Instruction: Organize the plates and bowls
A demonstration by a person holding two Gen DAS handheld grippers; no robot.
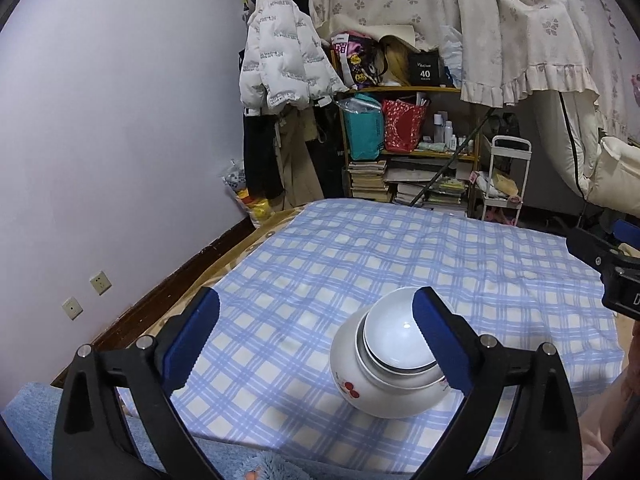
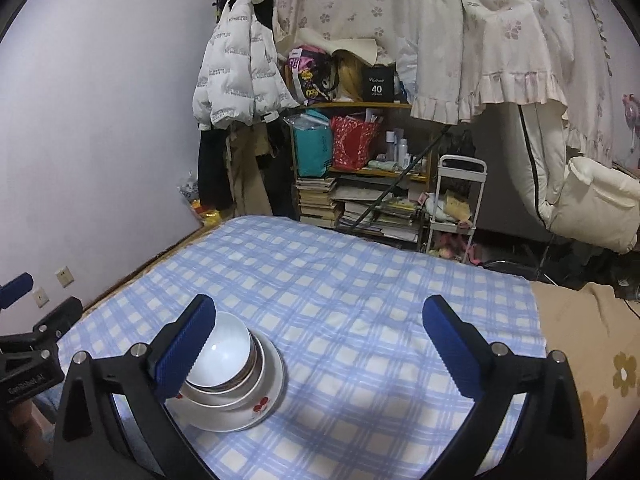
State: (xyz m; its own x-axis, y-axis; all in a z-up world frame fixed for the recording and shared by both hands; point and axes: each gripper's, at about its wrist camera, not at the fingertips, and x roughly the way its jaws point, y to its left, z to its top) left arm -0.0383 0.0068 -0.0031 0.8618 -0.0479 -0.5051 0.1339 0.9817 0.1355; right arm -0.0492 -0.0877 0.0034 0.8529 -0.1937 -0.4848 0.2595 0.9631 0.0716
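A stack of white dishes sits on the blue checked cloth (image 1: 360, 248): a small white bowl (image 1: 396, 336) on top, nested dishes under it, and a large bowl with a red cherry print (image 1: 360, 388) at the bottom. In the right wrist view the top bowl (image 2: 224, 348) and the cherry-print dish (image 2: 256, 408) show at lower left. My left gripper (image 1: 316, 340) is open and empty, its right finger in front of the stack's right side. My right gripper (image 2: 320, 344) is open and empty, its left finger in front of the stack's left side.
The cloth (image 2: 360, 300) covers a low table beside a lilac wall (image 1: 100, 140). Behind stand a cluttered shelf (image 1: 408, 140), a white jacket (image 1: 280, 60), a small white cart (image 1: 504, 184) and hanging curtains. The other gripper shows at each view's edge (image 1: 608, 264).
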